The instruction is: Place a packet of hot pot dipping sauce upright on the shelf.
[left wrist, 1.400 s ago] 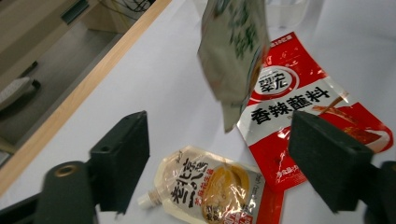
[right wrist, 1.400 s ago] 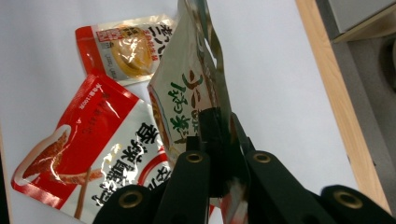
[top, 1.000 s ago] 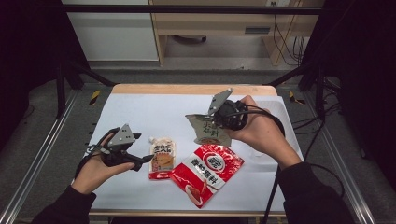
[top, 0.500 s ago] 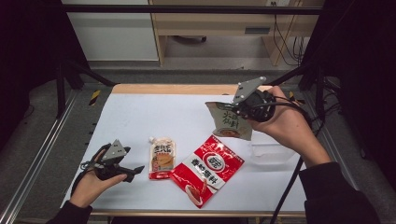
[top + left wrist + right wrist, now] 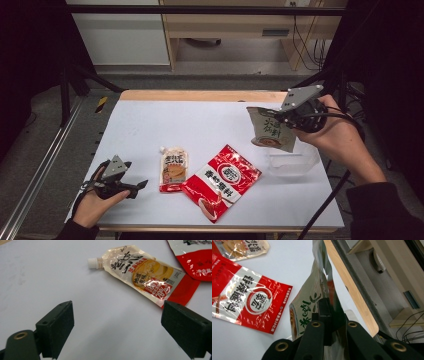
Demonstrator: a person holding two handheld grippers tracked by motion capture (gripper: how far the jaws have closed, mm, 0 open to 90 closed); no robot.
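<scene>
High view: right gripper [image 5: 280, 119] was at the far right of the table [image 5: 150, 125], raised, jaws pinched on the top edge of a grey-green pouch [image 5: 270, 131]. Pouch hung off the jaws, above a clear tub [image 5: 295, 162] that sat on the table near the right edge. Right gripper view: both jaws pressed together on the pouch [image 5: 312, 312], green print facing the camera, wooden table edge [image 5: 352, 290] just beyond it.

Left gripper [image 5: 137, 186] was low at the near left corner, pointing right toward a spout pouch [image 5: 173, 169]. Left gripper view: jaws spread wide, nothing between them, bare table under them. Spout pouch [image 5: 140, 275] lay flat a little beyond the jaws, white cap [image 5: 92, 262] pointing left in that view, not touching either jaw.

Red pouch [image 5: 222, 181] lay flat in the near middle, its left edge overlapping or touching the spout pouch; cannot tell which. Well apart from the held pouch.
</scene>
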